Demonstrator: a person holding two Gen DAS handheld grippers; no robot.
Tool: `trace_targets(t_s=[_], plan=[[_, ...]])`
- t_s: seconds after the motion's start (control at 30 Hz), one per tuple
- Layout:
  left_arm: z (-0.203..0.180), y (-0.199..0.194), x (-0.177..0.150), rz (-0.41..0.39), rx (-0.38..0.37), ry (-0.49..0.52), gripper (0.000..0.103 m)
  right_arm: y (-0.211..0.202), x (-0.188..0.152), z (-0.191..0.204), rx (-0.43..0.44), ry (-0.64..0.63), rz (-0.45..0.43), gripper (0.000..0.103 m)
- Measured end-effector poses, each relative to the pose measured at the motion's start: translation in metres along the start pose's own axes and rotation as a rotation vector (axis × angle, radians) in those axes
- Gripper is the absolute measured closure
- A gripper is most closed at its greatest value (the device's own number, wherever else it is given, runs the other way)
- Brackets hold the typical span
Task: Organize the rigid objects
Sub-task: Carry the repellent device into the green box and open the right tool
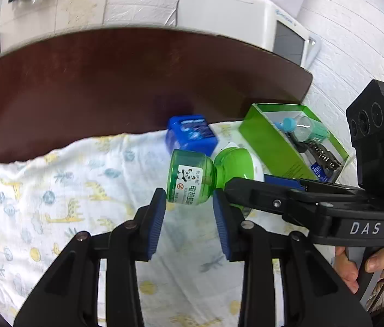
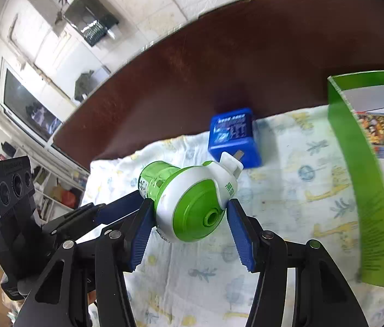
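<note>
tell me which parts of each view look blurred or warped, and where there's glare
Left wrist view: the table edge bows with fisheye warp, the printed cloth is smeared at left, and the green bottle stays readable. Right wrist view: the blue box and green carton are motion-blurred, and window glare washes out the upper left.

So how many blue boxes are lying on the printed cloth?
1. The blue box lies at the cloth's far edge, beside the dark table, beyond the held green bottle. Others may be hidden.
</note>
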State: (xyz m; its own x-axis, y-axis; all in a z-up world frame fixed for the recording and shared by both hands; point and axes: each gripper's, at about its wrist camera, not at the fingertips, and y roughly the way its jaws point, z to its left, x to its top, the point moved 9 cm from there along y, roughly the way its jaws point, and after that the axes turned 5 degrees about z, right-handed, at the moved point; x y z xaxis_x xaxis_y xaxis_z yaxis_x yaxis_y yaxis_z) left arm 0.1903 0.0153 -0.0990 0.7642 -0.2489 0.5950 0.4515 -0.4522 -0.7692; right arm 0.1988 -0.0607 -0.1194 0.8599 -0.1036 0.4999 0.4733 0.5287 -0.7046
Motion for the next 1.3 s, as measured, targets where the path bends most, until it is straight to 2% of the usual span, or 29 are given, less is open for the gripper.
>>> trace_targets(t_s=[0.33,0.5,0.7,0.87,1.3], plan=[[-0.094,0.010,0.042,-0.022,-0.041,0.162,0.070,-0.081,0.003,-0.046,-0.009,0.064,-0.152,0.046],[-0.145,0.032,0.059,-0.006,-0.077,0.229,0.070,-0.121,0.000,-0.091,-0.034,0.125,-0.217,0.046],[-0.196,0.063,0.072,0.034,-0.107,0.298,0.070,-0.150,-0.005,-0.141,-0.050,0.213,-0.266,0.046],[-0.215,0.084,0.077,0.061,-0.110,0.326,0.070,-0.158,-0.006,-0.170,-0.048,0.254,-0.277,0.046],[-0.211,0.113,0.076,0.110,-0.106,0.317,0.070,-0.145,-0.005,-0.190,-0.040,0.276,-0.249,0.046]])
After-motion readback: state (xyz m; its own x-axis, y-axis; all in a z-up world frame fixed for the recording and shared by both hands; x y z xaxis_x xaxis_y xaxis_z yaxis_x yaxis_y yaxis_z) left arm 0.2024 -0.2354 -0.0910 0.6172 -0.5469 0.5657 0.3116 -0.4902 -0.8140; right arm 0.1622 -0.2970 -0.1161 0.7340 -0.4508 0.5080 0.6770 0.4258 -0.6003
